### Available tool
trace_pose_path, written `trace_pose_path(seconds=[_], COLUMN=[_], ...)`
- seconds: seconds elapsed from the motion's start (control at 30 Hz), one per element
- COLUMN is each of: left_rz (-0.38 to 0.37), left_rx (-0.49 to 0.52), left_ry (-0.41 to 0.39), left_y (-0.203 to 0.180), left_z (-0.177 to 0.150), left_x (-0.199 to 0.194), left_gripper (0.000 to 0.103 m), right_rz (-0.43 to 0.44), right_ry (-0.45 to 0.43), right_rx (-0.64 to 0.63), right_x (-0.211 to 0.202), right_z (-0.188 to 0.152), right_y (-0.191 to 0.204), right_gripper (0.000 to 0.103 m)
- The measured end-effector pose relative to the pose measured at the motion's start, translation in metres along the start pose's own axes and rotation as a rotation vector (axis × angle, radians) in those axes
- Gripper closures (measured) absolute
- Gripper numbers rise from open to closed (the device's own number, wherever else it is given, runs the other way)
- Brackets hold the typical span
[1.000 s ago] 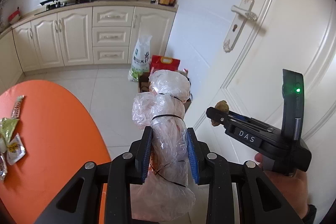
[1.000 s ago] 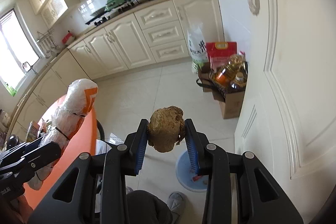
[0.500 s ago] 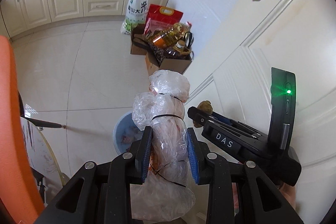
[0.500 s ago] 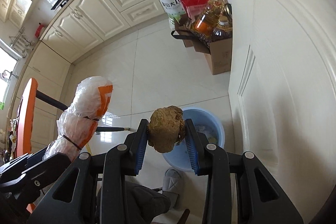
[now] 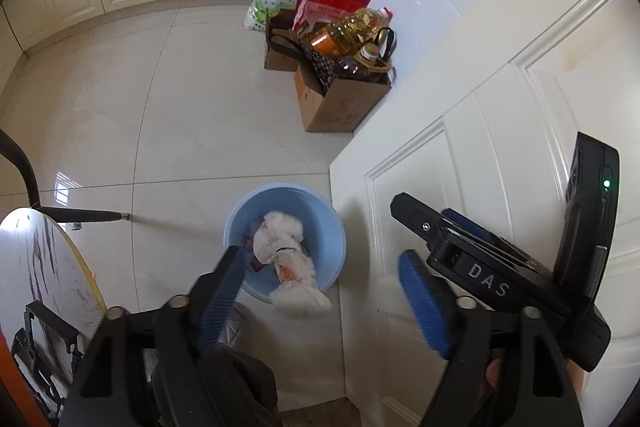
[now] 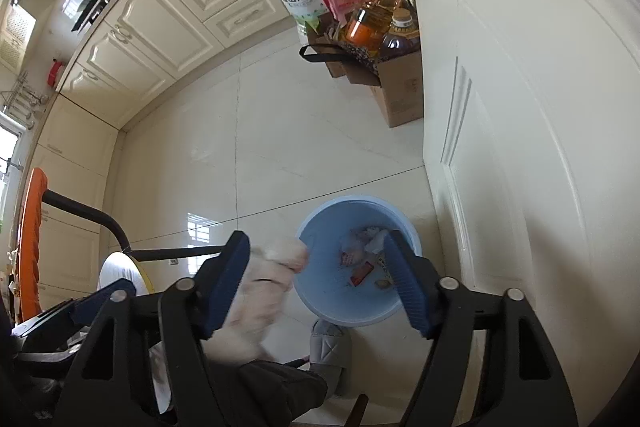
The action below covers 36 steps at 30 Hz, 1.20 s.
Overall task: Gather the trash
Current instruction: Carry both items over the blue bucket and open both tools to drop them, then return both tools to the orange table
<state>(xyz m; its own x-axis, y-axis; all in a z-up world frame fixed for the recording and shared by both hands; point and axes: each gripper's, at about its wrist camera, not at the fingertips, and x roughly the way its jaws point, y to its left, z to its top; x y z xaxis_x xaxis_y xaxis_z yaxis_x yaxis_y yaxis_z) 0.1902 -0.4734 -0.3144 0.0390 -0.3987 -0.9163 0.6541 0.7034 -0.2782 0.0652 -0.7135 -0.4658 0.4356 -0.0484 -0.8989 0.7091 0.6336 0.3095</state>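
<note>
Trash: clear plastic bag bundle (image 5: pixel 290 259), tied with a black band, blurred in mid-fall over the near rim of the blue bin (image 5: pixel 334 227), part above the bin's inside, part hanging past its near edge. Seen between and beyond the blue pads of the left gripper (image 5: pixel 324 301), touching neither pad; jaws opening and wide apart, nothing pressed between them. In the right wrist view, same bundle (image 6: pixel 264 291) smeared pale just beside the left pad of the right gripper (image 6: pixel 320 281), at the bin's (image 6: pixel 320 291) left rim; whether it brushes that pad cannot be told. Right gripper's jaws likewise opening, wide, nothing clamped, pointed down at the bin. Inside the bin: a red wrapper (image 6: pixel 362 273), crumpled white scraps and a small brown lump (image 6: pixel 383 283) on the bottom. Bin on pale floor tiles, close beside the white door (image 5: pixel 500 107); cardboard box of oil bottles (image 5: pixel 344 95) well beyond. Grey slipper (image 6: pixel 330 347) just below the bin.
</note>
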Motion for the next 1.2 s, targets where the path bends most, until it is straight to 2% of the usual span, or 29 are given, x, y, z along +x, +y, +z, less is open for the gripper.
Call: trace_pose_path(seconds=[0.07, 0.27, 0.3, 0.4, 0.63, 0.87, 1.03, 1.2], left_rz=[0.012, 0.03, 0.031, 0.042, 0.037, 0.056, 0.129, 0.198], left_rx=[0.007, 0.04, 0.05, 0.061, 0.053, 0.035, -0.003, -0.08], left_ry=[-0.008, -0.064, -0.079, -0.14, -0.334, -0.544, -0.694, -0.804], left_y=[-0.002, -0.01, -0.009, -0.012, -0.003, 0.032, 0.062, 0.093], left_z=[-0.003, -0.02, -0.033, -0.052, -0.096, -0.168, -0.235, -0.299], left_x=[-0.003, -0.032, -0.048, -0.081, -0.163, -0.256, -0.318, -0.374], left_gripper=[0.015, 0.012, 0.011, 0.007, 0.001, 0.001, 0.001, 0.001], right_rz=[0.0, -0.015, -0.019, -0.016, -0.009, 0.068, 0.143, 0.215], right_ry=[-0.017, -0.058, -0.071, -0.11, -0.23, -0.361, -0.444, -0.503], right_rx=[0.012, 0.017, 0.017, 0.025, -0.006, -0.123, -0.249, -0.369], right_x=[-0.008, -0.035, -0.042, -0.064, -0.137, -0.217, -0.267, -0.302], right_z=[-0.002, -0.007, -0.008, -0.009, -0.012, -0.025, -0.047, -0.074], right_y=[0.0, 0.008, 0.011, 0.018, 0.051, 0.123, 0.193, 0.257], right_gripper=[0.02, 0.008, 0.006, 0.0, 0.0, 0.0, 0.0, 0.0])
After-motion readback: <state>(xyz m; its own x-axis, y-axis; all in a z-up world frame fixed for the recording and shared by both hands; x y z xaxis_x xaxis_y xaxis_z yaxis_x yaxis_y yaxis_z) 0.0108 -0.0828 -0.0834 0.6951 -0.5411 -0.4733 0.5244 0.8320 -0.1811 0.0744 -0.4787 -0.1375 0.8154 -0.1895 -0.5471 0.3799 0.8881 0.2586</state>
